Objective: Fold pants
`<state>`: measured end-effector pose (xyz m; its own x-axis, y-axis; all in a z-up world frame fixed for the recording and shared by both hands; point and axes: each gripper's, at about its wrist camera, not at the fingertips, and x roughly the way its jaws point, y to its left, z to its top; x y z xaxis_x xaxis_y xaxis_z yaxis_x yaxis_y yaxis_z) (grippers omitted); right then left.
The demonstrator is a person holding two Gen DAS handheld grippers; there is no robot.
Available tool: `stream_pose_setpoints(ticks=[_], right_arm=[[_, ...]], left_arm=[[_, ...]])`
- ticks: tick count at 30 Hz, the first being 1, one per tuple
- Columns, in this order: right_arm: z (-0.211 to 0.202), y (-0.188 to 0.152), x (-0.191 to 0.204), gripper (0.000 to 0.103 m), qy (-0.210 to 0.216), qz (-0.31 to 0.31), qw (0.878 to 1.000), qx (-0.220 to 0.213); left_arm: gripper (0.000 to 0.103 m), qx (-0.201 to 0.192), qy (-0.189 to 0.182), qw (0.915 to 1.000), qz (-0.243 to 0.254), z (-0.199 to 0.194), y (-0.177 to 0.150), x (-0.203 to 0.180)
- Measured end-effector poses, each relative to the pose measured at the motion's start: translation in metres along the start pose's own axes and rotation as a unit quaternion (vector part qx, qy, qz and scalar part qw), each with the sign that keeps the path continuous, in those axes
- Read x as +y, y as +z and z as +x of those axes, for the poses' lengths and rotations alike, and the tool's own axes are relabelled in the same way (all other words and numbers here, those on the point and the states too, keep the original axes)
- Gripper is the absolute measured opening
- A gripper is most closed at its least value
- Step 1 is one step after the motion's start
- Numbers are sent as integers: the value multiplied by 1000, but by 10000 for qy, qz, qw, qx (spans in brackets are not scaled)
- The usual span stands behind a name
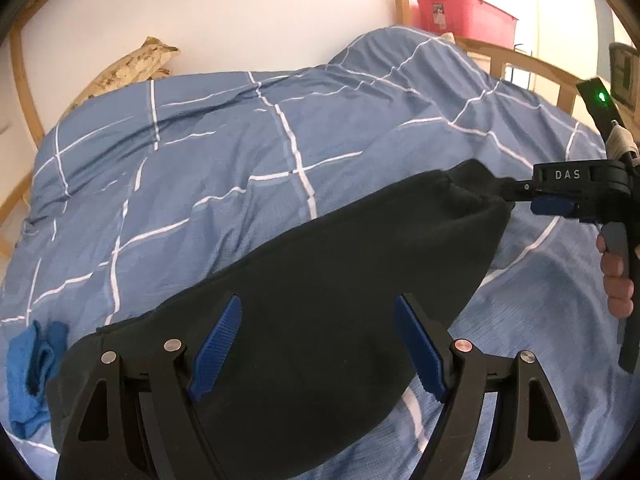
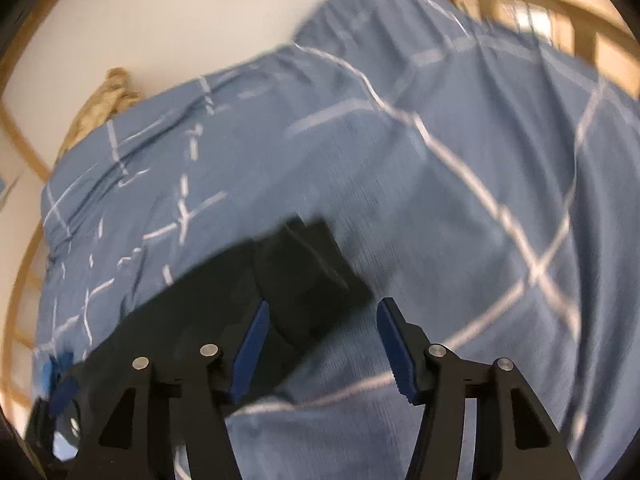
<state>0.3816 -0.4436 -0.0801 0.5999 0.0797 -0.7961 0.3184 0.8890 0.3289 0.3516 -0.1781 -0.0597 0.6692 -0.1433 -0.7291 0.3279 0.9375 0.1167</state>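
The black pants (image 1: 320, 288) lie folded in a long band on the blue checked duvet (image 1: 200, 152). My left gripper (image 1: 316, 344) is open, its blue pads spread just above the near part of the pants. In the left wrist view my right gripper (image 1: 516, 196) sits at the far end of the pants, touching the cloth. In the blurred right wrist view the right gripper (image 2: 320, 344) is open, with the pants' end (image 2: 304, 280) just ahead of its pads (image 2: 250, 354).
A small blue cloth (image 1: 32, 364) lies on the duvet at the left. A wooden bed frame (image 1: 520, 60) runs behind the bed. A red bin (image 1: 464, 12) stands beyond it. A tan bundle (image 1: 132, 68) lies by the wall.
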Motion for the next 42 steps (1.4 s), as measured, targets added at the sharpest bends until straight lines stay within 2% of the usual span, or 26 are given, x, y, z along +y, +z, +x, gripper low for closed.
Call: stream_pose_setpoints(ticks=[2,6,9,12,14,16,20,22,27,28,29,31,33,34,38,42], right_arm=[[7,-5,-8,56,230,252,9994,24],[-1,-5,-3,56,264,186,9986,-407],[8,2,3,54,263,44,9995,-188],[22,7,5,36,307,58,9995,3],[28,9,7,12,332,13,9994,119],[29,12,14,7,187,-222,9995,110],[6,22,23,6,-95,-539,9966,-619],[13,26,19,6,-285,-557,9966,-533],[37,17,9,8,-429,-585,9972,-206],[35,15,7,14,-425,-602,9970,-240],[31,13,6,32,-488,-551,9968,-298],[18,8,1,54,-644,-345,9961,-504],[-1,-1,-10,55,-453,156,9953,-845],[-5,-4,-13,55,-309,268,9956,-839],[6,-12,-26,55,430,797,9951,-395],[26,-5,-30,55,717,1028,9920,-144]], left_arm=[[78,67,3,10000,-12,3,-1,1],[78,116,-30,9999,-60,8,-2,3],[78,135,-63,9998,-125,12,-2,3],[78,177,-76,9997,-125,15,-3,1],[78,199,-89,9997,-93,17,-3,0],[78,181,-77,9998,-78,19,-1,0],[78,208,-5,9996,-176,27,1,3],[78,328,-64,9990,-281,32,0,6],[78,467,-61,9983,-351,39,-6,10],[78,470,-37,9983,-337,38,-7,10],[78,443,3,9985,-328,36,-8,9],[78,315,57,9988,-361,29,-9,8],[78,228,102,9988,-420,24,-8,7],[79,176,95,9988,-450,20,-8,6],[80,82,70,9992,-382,16,-5,-1],[80,110,201,9995,-216,21,-3,-6]])
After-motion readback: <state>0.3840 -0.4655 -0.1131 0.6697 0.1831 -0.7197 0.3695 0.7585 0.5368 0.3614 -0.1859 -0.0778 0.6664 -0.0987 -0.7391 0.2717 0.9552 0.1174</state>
